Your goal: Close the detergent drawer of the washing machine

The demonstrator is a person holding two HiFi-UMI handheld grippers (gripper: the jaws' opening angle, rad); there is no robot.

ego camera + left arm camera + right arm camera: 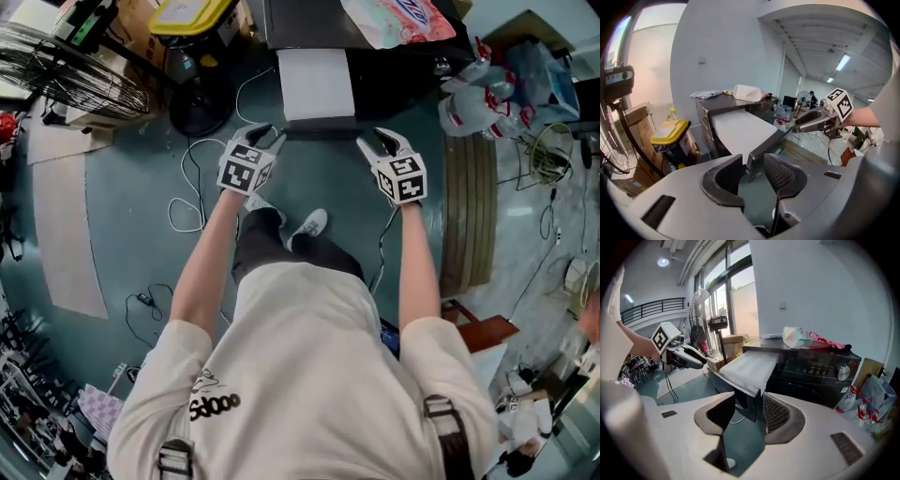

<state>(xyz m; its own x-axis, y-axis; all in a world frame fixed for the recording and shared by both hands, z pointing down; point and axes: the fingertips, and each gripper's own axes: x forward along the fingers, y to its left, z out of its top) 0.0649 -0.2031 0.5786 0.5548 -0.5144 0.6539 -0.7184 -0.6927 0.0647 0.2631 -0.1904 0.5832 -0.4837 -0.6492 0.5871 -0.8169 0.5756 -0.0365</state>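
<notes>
White on top, the detergent drawer [317,84] stands pulled far out from the front of the dark washing machine [305,23]. The left hand-held gripper [265,134] and the right hand-held gripper [382,141] sit at the drawer's two corners farthest from the machine. Both have their jaws spread wide, gripping nothing.

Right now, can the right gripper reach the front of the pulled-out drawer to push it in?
Probably yes. The right gripper sits right at the front corner of the open detergent drawer, jaws apart, and nothing seems to stand between it and the drawer front.
</notes>
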